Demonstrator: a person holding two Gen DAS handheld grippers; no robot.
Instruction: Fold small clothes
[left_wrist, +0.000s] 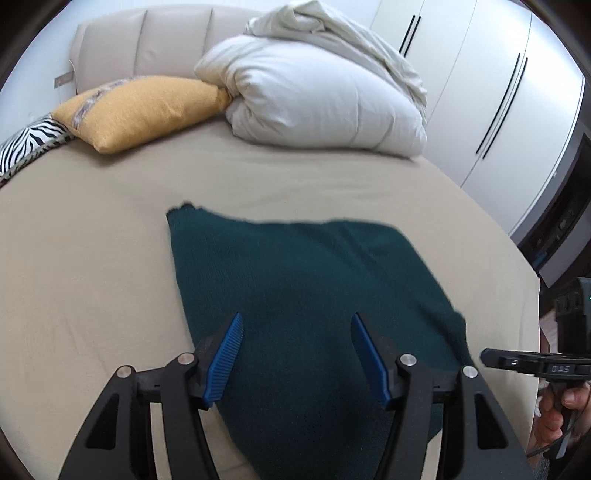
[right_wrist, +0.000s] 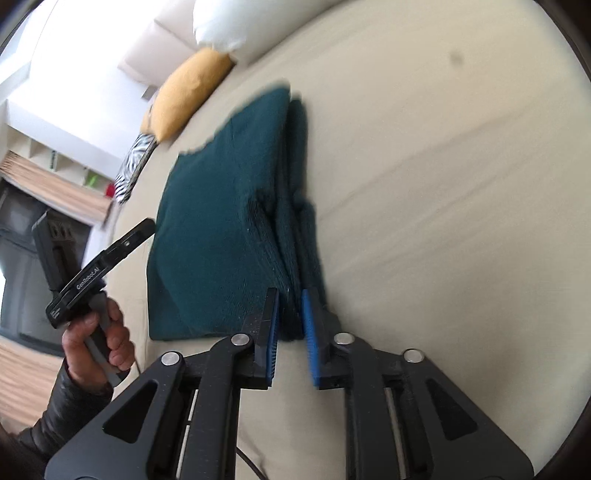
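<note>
**Two grippers over one green garment**

I held my left gripper (left_wrist: 297, 325) above the dark green knit garment (left_wrist: 303, 280), its blue pads spread wide with nothing between them. The garment lay folded on the beige bed sheet (left_wrist: 92, 258), near the foot of the bed, well apart from the yellow cushion (left_wrist: 140, 110) and the white duvet (left_wrist: 321, 99) by the headboard. My right gripper (right_wrist: 290, 295) was clenched on the garment's thick folded edge, cloth bunched between the pads. My left hand (right_wrist: 98, 339) gripped its handle beside the fabric.
</note>
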